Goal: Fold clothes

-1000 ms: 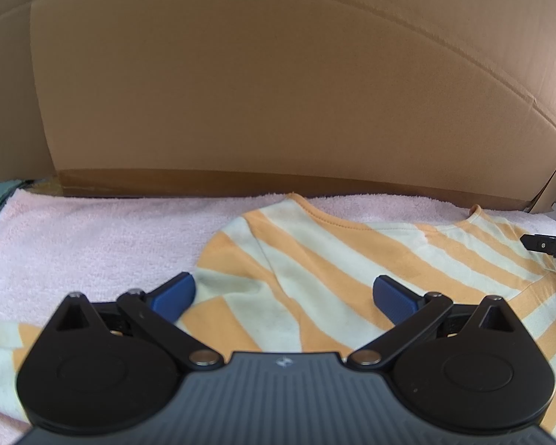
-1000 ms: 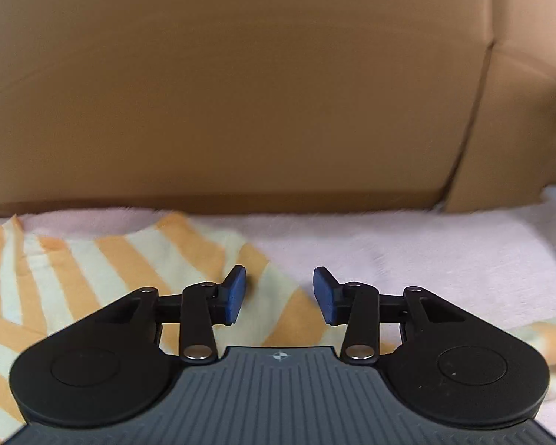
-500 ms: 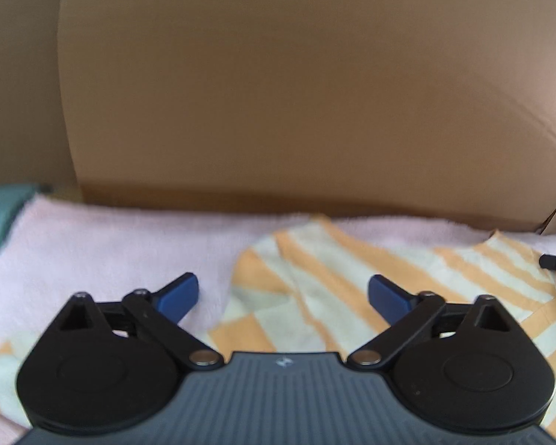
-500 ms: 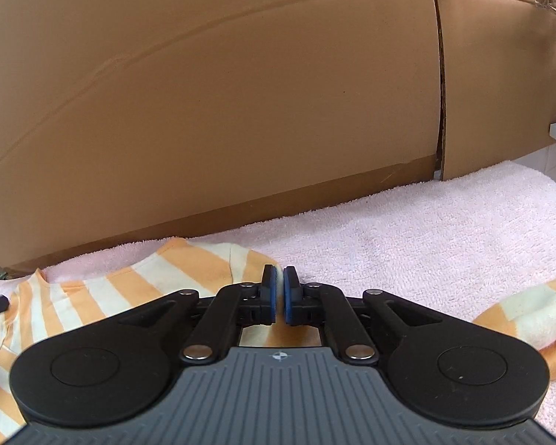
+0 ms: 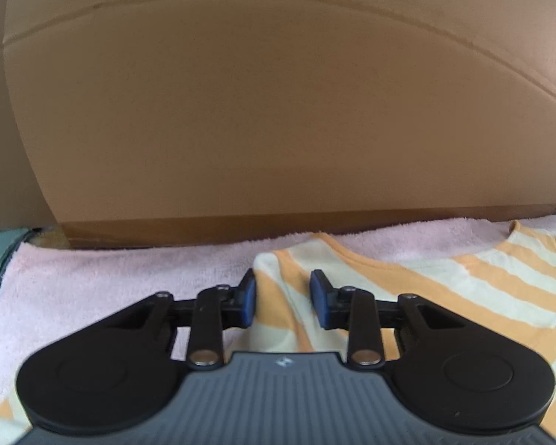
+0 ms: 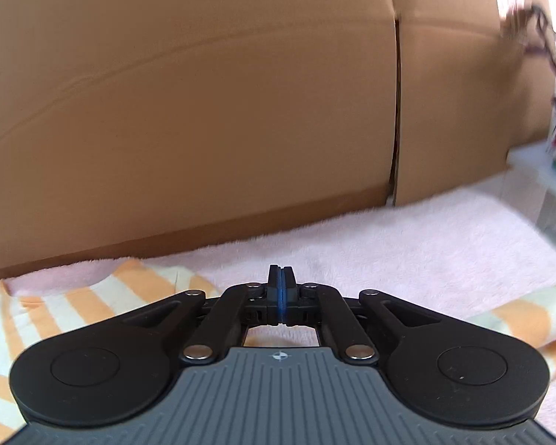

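Closing, left gripper (image 5: 282,298) half-wide astride striped shirt (image 5: 407,289) shoulder, pads not pressing | right gripper (image 6: 281,278) pinched tight; cloth between unclear.

Both tools share one build. The left gripper (image 5: 282,298) has a ribbed grey housing with a small white emblem at its front edge, flanked by two rounded matte-black lobes – each pressed with a shallow disc. Black link bars with silver rivets carry blue-padded fingers (image 5: 249,298). The right gripper (image 6: 281,296) matches it, with a round crosshair mark.
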`<move>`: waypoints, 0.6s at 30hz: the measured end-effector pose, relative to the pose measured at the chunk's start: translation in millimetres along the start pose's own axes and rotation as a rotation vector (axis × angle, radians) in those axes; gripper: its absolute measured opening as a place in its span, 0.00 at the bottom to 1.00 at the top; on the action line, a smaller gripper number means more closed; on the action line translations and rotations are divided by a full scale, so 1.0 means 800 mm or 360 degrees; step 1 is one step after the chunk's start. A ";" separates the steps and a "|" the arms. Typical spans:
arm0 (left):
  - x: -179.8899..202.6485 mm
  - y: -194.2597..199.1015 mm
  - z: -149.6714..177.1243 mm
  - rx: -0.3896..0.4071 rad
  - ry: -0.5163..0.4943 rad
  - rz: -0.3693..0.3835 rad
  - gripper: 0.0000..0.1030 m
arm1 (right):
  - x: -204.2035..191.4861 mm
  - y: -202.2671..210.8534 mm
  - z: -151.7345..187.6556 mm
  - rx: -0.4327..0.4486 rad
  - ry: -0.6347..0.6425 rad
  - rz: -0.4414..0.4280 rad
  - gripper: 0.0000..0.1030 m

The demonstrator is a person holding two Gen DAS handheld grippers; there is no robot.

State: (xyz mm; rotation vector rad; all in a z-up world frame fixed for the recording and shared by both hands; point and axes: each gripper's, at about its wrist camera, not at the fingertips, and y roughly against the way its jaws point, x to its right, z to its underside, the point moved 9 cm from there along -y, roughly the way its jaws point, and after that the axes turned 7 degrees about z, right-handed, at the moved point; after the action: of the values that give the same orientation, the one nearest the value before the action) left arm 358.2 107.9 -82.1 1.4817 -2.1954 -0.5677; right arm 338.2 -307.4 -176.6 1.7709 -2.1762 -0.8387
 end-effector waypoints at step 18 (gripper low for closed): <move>0.066 0.053 0.002 -0.0106 -0.0245 -0.0519 0.83 | -0.080 0.033 0.025 0.0031 0.0404 -0.0375 0.24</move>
State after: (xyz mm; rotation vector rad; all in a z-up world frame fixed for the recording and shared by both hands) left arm 307.5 73.3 -53.9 1.8278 -2.0319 -0.8783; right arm 322.6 -237.8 -166.8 2.0468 -1.8485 -0.6004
